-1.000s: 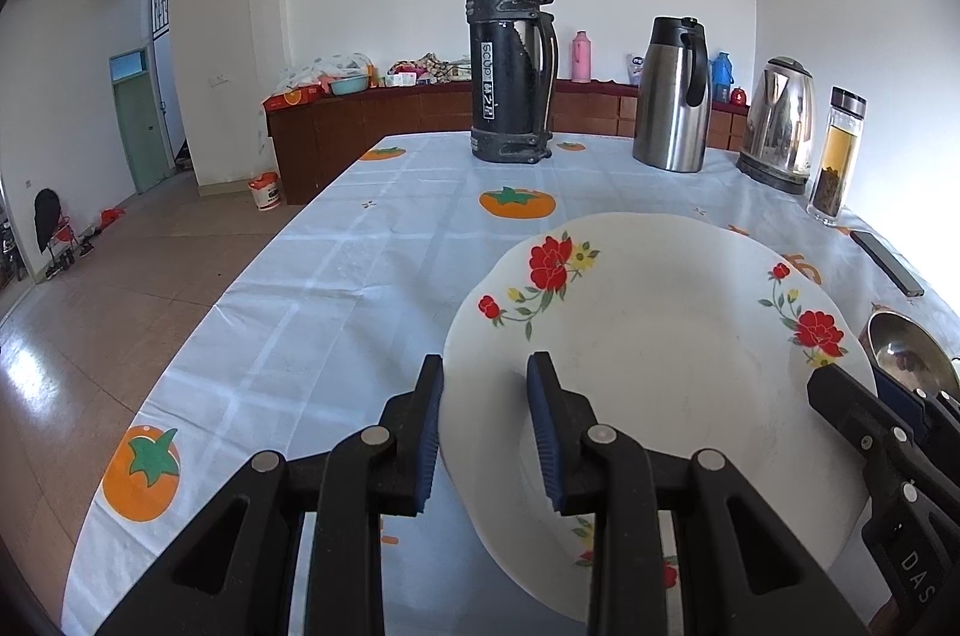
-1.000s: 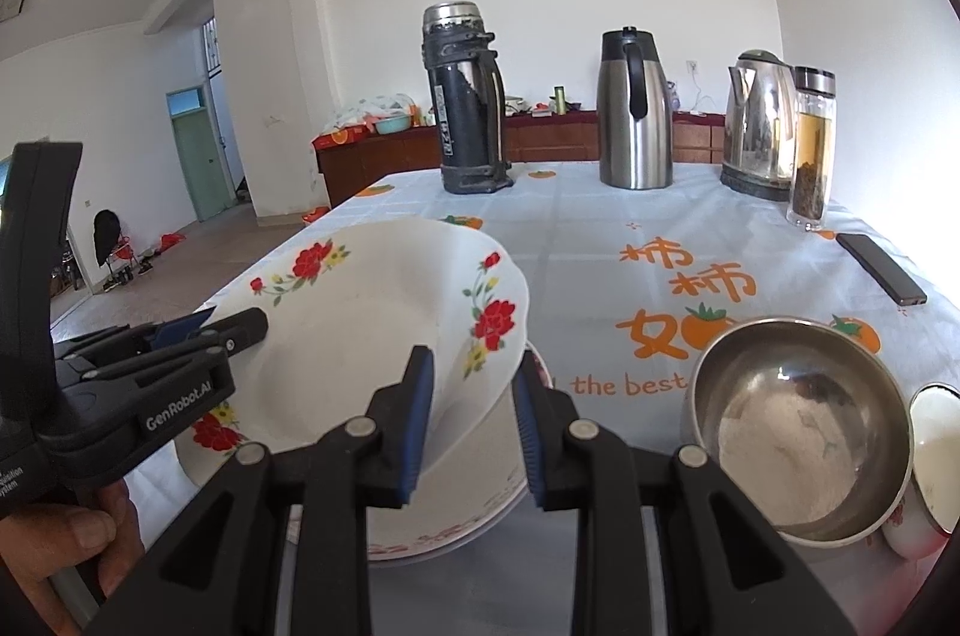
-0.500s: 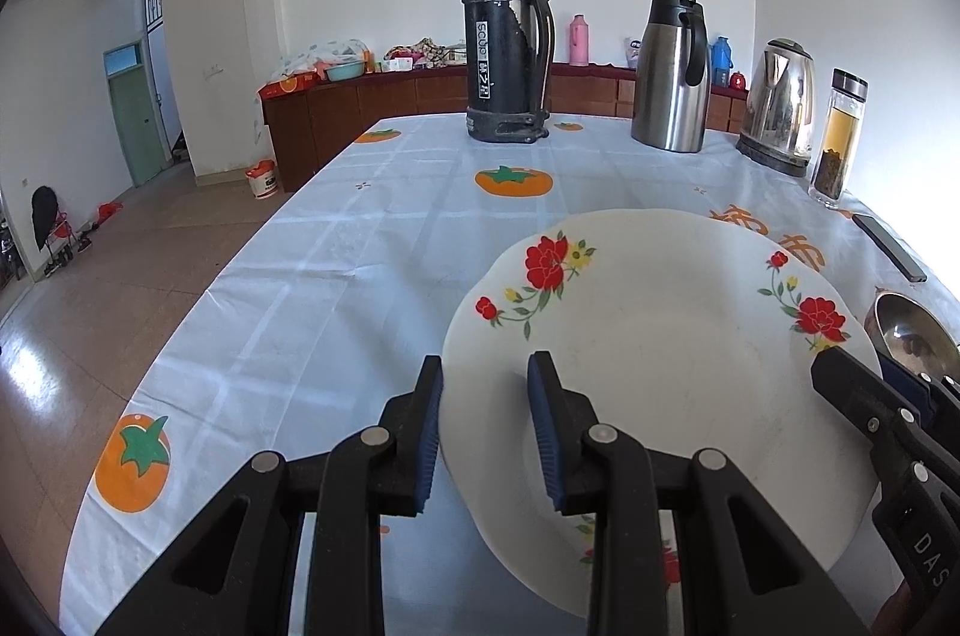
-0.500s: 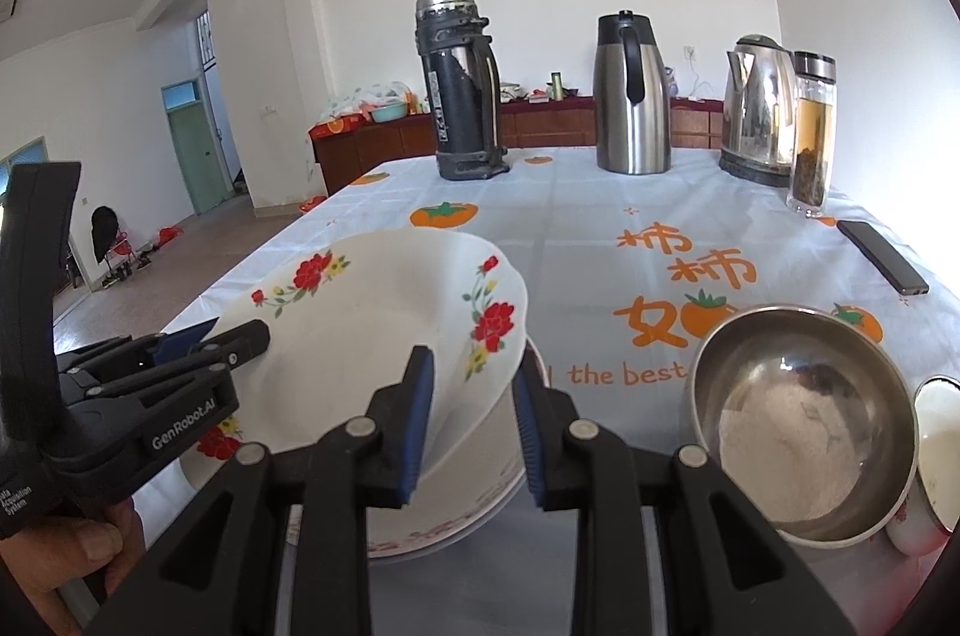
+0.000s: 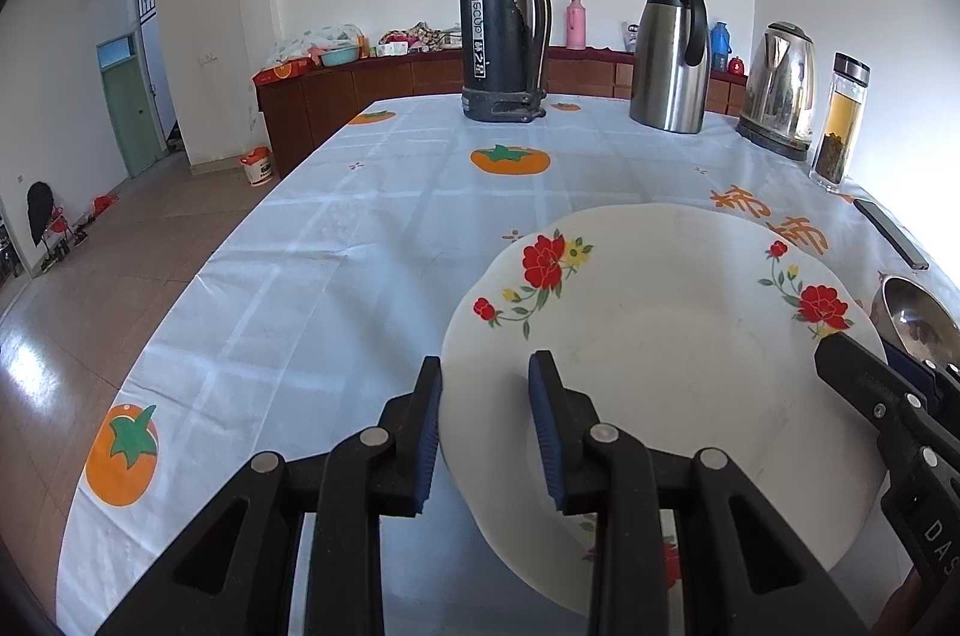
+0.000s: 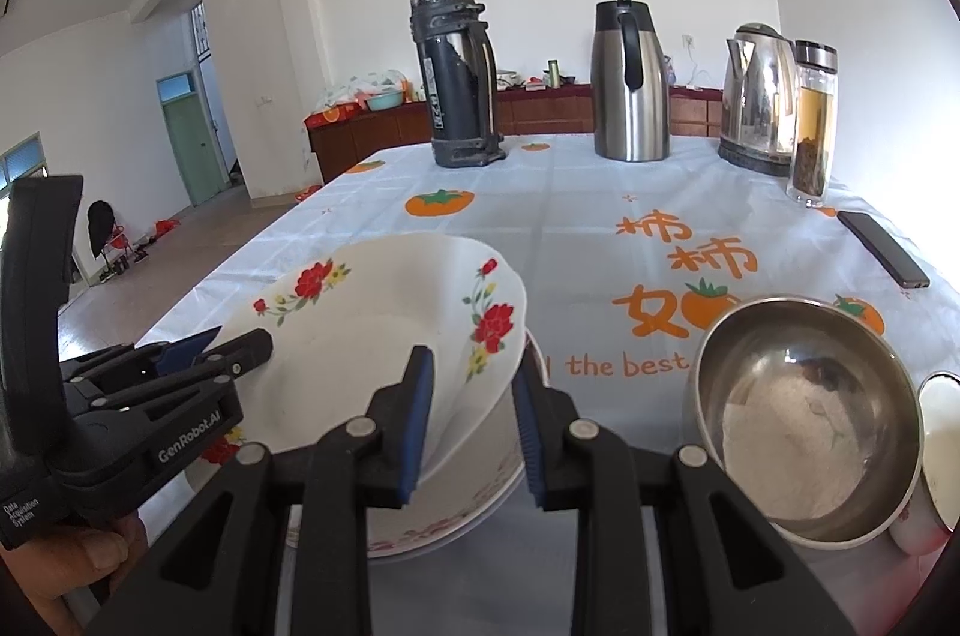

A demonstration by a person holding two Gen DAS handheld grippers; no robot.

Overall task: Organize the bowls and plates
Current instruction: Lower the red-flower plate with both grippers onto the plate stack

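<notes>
Both the left tool (image 5: 485,426) and right tool (image 6: 471,420) are clamping the tilted plate (image 6: 384,330); uneven release is risking it clattering onto the stack (image 6: 480,504).

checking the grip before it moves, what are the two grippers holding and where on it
Both hold the flowered plate by its rim: left gripper on the left edge, right gripper on the right edge.

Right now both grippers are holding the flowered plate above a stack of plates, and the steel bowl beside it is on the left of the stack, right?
Not quite. The right wrist view shows the steel bowl on the right of the stack of plates, not the left. The rest holds: left gripper and right gripper hold the flowered plate above it.
</notes>
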